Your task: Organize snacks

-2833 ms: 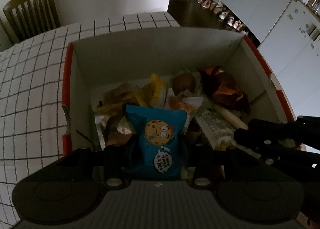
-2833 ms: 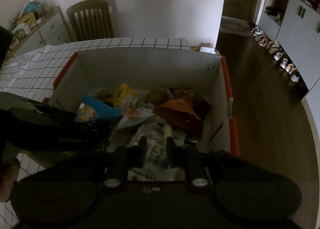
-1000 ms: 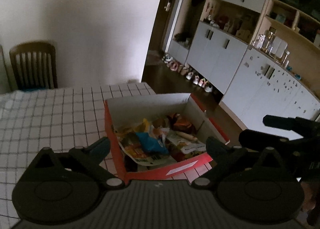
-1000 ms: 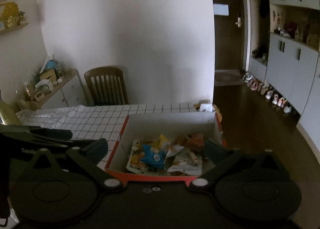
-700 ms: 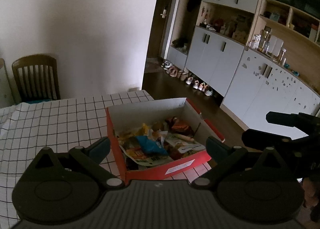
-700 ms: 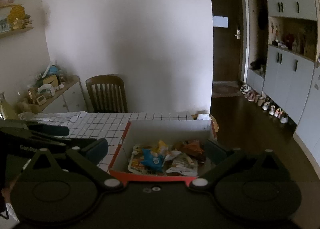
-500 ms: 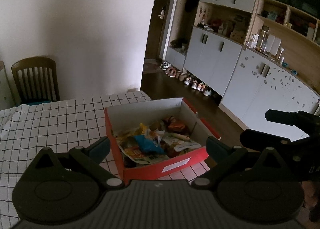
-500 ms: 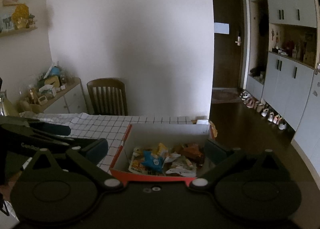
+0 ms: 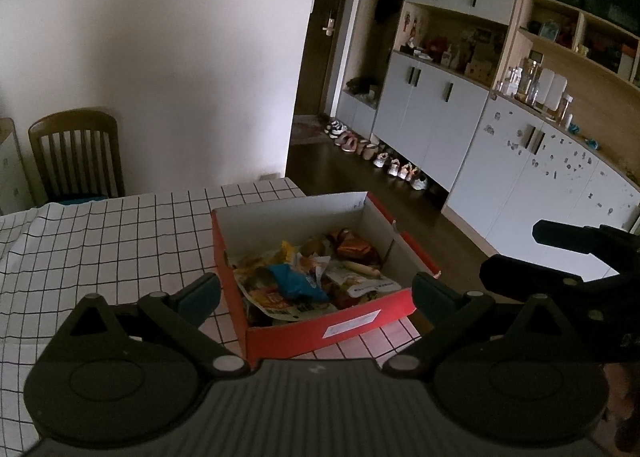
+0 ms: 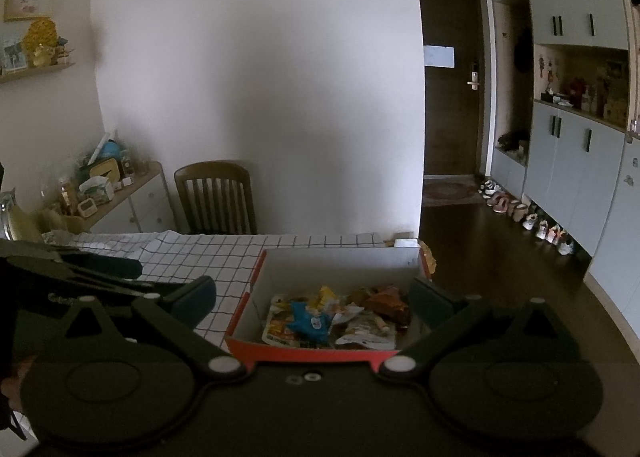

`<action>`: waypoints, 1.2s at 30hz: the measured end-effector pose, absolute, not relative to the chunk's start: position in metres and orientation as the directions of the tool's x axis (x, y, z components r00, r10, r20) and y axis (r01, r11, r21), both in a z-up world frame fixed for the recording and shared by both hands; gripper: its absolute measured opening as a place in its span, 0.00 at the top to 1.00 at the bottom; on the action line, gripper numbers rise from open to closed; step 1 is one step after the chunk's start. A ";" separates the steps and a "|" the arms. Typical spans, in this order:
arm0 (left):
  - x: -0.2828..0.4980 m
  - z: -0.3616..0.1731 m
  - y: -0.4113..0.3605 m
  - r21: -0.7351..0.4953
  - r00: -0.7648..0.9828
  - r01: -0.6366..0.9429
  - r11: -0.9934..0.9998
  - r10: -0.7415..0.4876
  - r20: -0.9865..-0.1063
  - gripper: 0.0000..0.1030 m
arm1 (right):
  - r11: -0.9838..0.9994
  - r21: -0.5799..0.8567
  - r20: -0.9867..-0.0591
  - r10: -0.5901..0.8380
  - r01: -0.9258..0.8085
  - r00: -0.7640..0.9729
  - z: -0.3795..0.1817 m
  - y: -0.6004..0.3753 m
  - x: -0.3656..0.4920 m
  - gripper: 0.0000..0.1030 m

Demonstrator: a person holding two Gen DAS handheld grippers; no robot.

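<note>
Snacks (image 9: 298,280) heaped inside red cardboard box (image 9: 328,327) ahead of left gripper (image 9: 316,289) and right gripper (image 10: 312,297), both spread empty; sorting looks finished, next only withdrawal.

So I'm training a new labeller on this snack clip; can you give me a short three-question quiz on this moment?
1. True or false: the left gripper grips the blue cookie packet.
2. Where do the snacks lie? A) on the tablecloth B) in the red box C) on the chair
3. How do the right gripper's jaws stand?

Key: 1 false, it holds nothing; 2 B; 3 wide open.
</note>
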State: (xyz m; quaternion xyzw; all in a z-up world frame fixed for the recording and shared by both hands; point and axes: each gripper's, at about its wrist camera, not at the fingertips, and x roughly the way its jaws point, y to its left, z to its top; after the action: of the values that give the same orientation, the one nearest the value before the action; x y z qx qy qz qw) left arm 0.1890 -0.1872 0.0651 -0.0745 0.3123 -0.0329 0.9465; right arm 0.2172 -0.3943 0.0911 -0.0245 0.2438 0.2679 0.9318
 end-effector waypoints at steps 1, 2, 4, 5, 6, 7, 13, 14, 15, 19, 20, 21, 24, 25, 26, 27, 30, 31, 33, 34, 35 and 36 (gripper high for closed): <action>0.189 0.065 -0.188 -0.162 0.802 0.016 0.987 -0.110 -0.587 0.01 | 0.856 0.089 -0.468 0.488 -0.510 0.737 0.091 -0.395 0.218 0.00; 0.189 0.065 -0.188 -0.162 0.802 0.016 0.987 -0.110 -0.587 0.01 | 0.856 0.092 -0.469 0.488 -0.508 0.737 0.091 -0.394 0.218 0.00; 0.189 0.065 -0.188 -0.161 0.803 0.017 0.987 -0.109 -0.586 0.01 | 0.859 0.095 -0.469 0.485 -0.503 0.738 0.091 -0.395 0.219 0.00; 0.189 0.065 -0.188 -0.162 0.803 0.016 0.987 -0.109 -0.586 0.01 | 0.859 0.098 -0.469 0.485 -0.503 0.738 0.091 -0.396 0.220 0.00; 0.189 0.065 -0.188 -0.162 0.803 0.015 0.987 -0.108 -0.587 0.01 | 0.860 0.100 -0.469 0.485 -0.501 0.738 0.091 -0.396 0.220 0.00; 0.188 0.065 -0.188 -0.162 0.802 0.014 0.987 -0.107 -0.587 0.01 | 0.861 0.100 -0.469 0.483 -0.499 0.739 0.090 -0.396 0.220 0.00; 0.187 0.067 -0.188 -0.159 0.803 0.003 0.987 -0.097 -0.589 0.01 | 0.862 0.103 -0.468 0.482 -0.496 0.741 0.090 -0.396 0.219 0.00; 0.187 0.067 -0.188 -0.160 0.802 0.002 0.987 -0.097 -0.589 0.01 | 0.862 0.103 -0.468 0.482 -0.496 0.741 0.090 -0.396 0.219 0.00; 0.187 0.067 -0.188 -0.159 0.802 0.003 0.987 -0.097 -0.589 0.01 | 0.862 0.102 -0.468 0.482 -0.496 0.741 0.090 -0.396 0.219 0.00; 0.186 0.069 -0.188 -0.162 0.804 -0.001 0.987 -0.095 -0.587 0.01 | 0.864 0.103 -0.469 0.479 -0.493 0.742 0.090 -0.396 0.219 0.00; 0.186 0.069 -0.188 -0.162 0.805 -0.001 0.987 -0.095 -0.586 0.01 | 0.864 0.104 -0.468 0.480 -0.493 0.742 0.090 -0.397 0.219 0.00; 0.186 0.069 -0.188 -0.162 0.806 -0.003 0.987 -0.094 -0.584 0.01 | 0.864 0.105 -0.468 0.480 -0.493 0.742 0.090 -0.397 0.219 0.00; 0.185 0.070 -0.188 -0.165 0.807 -0.001 0.986 -0.097 -0.583 0.01 | 0.864 0.105 -0.468 0.479 -0.492 0.742 0.090 -0.397 0.219 0.00; 0.185 0.070 -0.188 -0.166 0.807 0.000 0.986 -0.098 -0.582 0.01 | 0.865 0.106 -0.469 0.479 -0.491 0.742 0.090 -0.397 0.219 0.00; 0.185 0.070 -0.188 -0.166 0.809 0.003 0.986 -0.100 -0.580 0.01 | 0.865 0.107 -0.470 0.479 -0.491 0.741 0.090 -0.397 0.219 0.00; 0.185 0.070 -0.189 -0.166 0.808 0.004 0.986 -0.101 -0.580 0.01 | 0.866 0.107 -0.472 0.477 -0.488 0.741 0.089 -0.397 0.219 0.00; 0.185 0.071 -0.190 -0.165 0.808 0.005 0.986 -0.101 -0.580 0.01 | 0.868 0.112 -0.473 0.474 -0.483 0.743 0.089 -0.398 0.219 0.00; 0.185 0.071 -0.189 -0.164 0.808 0.004 0.986 -0.100 -0.580 0.01 | 0.869 0.112 -0.471 0.473 -0.482 0.744 0.090 -0.398 0.219 0.00; 0.184 0.072 -0.190 -0.168 0.807 0.005 0.986 -0.103 -0.582 0.01 | 0.871 0.117 -0.469 0.473 -0.478 0.746 0.090 -0.399 0.219 0.00; 0.185 0.071 -0.190 -0.168 0.806 0.008 0.986 -0.106 -0.582 0.01 | 0.871 0.121 -0.468 0.474 -0.477 0.746 0.090 -0.399 0.219 0.00; 0.185 0.071 -0.191 -0.166 0.805 0.008 0.986 -0.105 -0.583 0.01 | 0.871 0.123 -0.468 0.474 -0.476 0.746 0.090 -0.399 0.220 0.00; 0.185 0.071 -0.191 -0.161 0.805 0.007 0.987 -0.101 -0.585 0.01 | 0.872 0.124 -0.468 0.472 -0.474 0.747 0.089 -0.400 0.220 0.00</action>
State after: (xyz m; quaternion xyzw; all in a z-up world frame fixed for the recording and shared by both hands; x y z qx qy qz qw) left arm 0.1847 -0.1911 0.0707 -0.0758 0.3111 -0.0286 0.9469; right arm 0.2196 -0.3996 0.0892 -0.0015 0.2500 0.2531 0.9346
